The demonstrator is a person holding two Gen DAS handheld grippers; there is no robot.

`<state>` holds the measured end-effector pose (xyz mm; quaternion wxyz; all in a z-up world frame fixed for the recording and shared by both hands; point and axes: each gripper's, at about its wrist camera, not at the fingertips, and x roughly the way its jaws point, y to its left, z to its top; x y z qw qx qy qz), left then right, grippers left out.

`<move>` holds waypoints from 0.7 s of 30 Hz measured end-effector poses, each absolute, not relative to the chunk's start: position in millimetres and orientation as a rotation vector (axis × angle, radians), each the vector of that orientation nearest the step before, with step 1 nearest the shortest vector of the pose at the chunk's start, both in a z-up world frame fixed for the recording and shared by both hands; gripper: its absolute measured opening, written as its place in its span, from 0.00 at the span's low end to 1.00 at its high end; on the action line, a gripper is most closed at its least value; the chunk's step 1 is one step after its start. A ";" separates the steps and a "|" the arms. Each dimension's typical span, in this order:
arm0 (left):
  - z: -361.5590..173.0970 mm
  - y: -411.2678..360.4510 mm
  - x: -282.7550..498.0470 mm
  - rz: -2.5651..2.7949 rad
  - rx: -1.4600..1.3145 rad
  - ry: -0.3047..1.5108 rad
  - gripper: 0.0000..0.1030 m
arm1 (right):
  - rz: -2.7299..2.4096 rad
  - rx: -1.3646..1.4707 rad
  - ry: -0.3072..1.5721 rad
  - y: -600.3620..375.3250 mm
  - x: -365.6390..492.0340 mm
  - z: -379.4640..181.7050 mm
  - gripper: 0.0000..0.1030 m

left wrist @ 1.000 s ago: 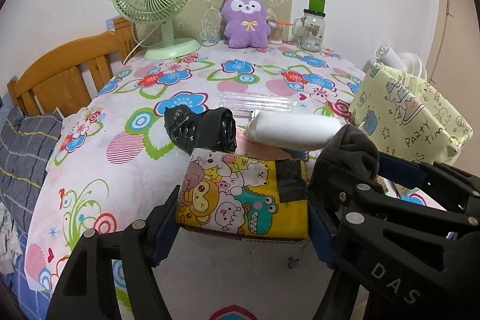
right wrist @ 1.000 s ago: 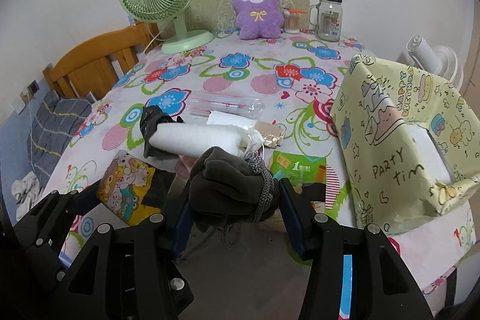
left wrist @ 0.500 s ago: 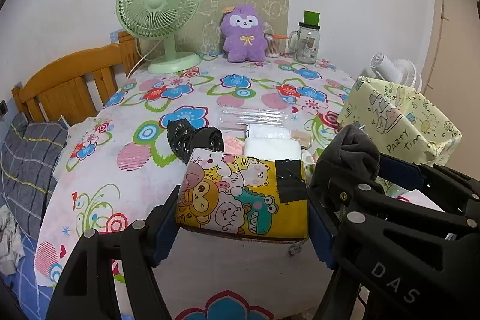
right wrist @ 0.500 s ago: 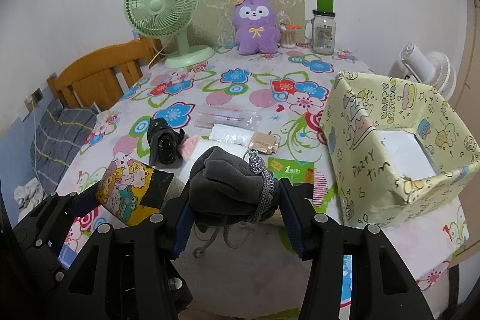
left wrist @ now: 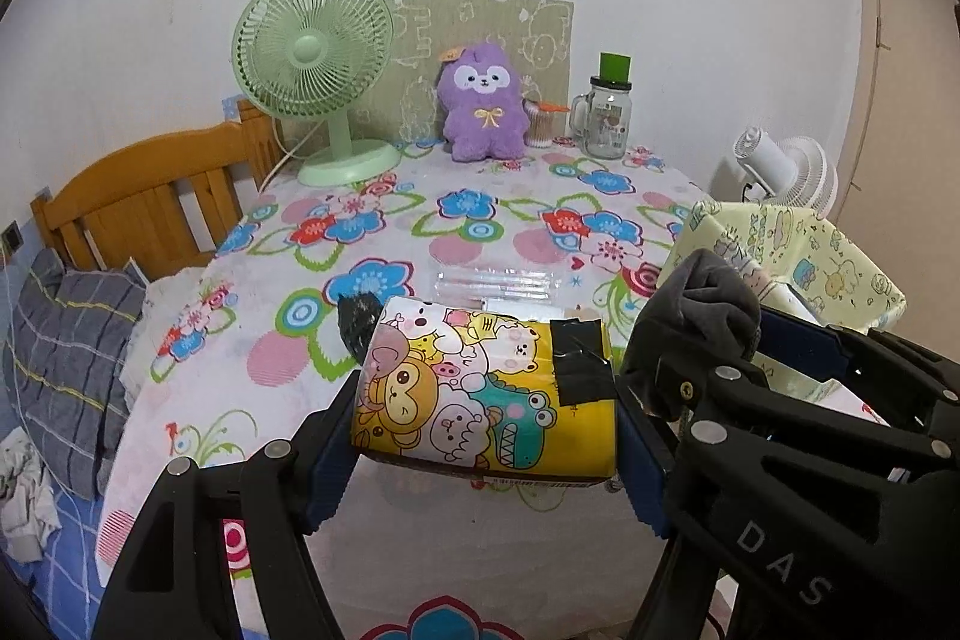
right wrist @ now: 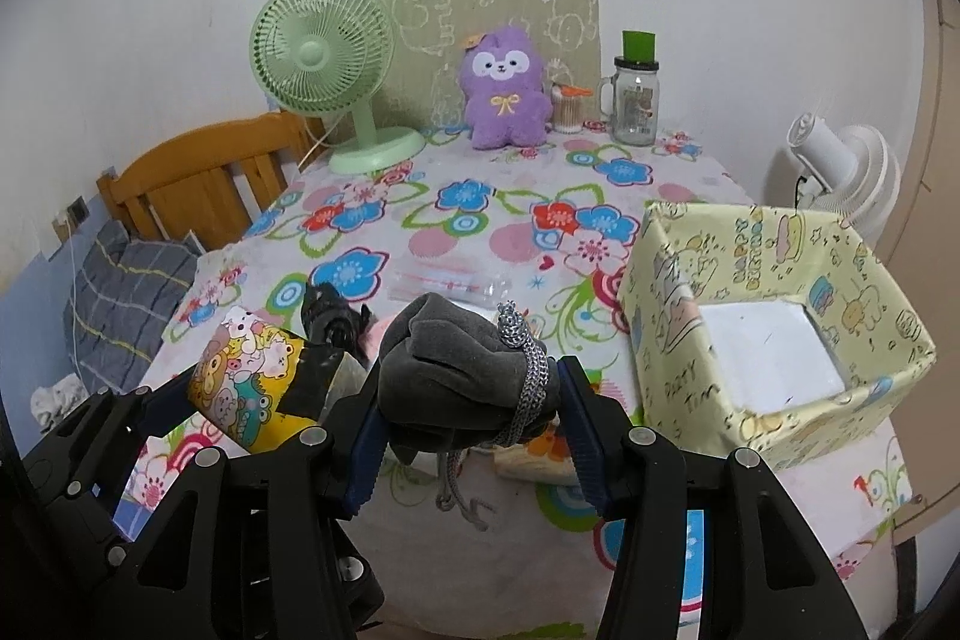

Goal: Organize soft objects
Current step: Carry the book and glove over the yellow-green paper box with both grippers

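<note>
Right of both claws sits the box [right wrist: 774,334], open side up, nearest the right gripper [right wrist: 474,403], which is clamped on the grey cloth [right wrist: 462,370]. Farther left, the left gripper [left wrist: 486,412] pinches the tissue pack [left wrist: 480,388], long axis across its jaws, both held above the table [left wrist: 336,280].

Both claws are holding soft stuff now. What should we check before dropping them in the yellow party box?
1. Left claw grips the yellow cartoon-animal tissue pack: ok.
2. Right claw grips the dark grey bundled cloth with its grey braided cord: ok.
3. Yellow paper-wrapped party box open at the top: ok.
4. Room inside the box: ok, only its white floor shows.
5. Cord's loose end dangling below the cloth could snag: not ok.
6. Claws already over the box: not ok, it sits off to the right.
</note>
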<state>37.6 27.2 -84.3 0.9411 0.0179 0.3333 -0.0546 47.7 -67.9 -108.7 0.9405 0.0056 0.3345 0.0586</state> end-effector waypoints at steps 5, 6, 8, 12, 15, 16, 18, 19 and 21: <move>-72.0 22.8 38.5 -0.109 0.040 0.668 0.74 | 0.114 0.020 0.672 -73.0 52.3 -97.4 0.54; -70.7 22.1 38.9 -0.109 0.039 0.666 0.74 | 0.112 0.019 0.670 -73.9 53.1 -95.7 0.54; -66.0 20.9 39.7 -0.108 0.036 0.659 0.74 | 0.107 0.016 0.664 -76.1 54.8 -90.9 0.54; -57.5 16.3 42.9 -0.113 0.040 0.651 0.74 | 0.099 0.016 0.652 -80.3 56.3 -82.8 0.54; -52.0 12.4 45.8 -0.115 0.043 0.645 0.74 | 0.097 0.017 0.645 -83.9 58.7 -76.8 0.54; -50.2 11.3 46.7 -0.115 0.043 0.643 0.74 | 0.096 0.017 0.643 -84.9 59.6 -74.7 0.54; -47.2 9.1 48.6 -0.114 0.044 0.639 0.74 | 0.095 0.016 0.638 -86.5 60.8 -71.5 0.54; -45.6 7.7 50.0 -0.112 0.044 0.637 0.74 | 0.096 0.015 0.637 -87.7 62.1 -69.5 0.54; -43.7 5.8 50.9 -0.112 0.043 0.635 0.74 | 0.097 0.013 0.634 -89.6 63.7 -67.2 0.54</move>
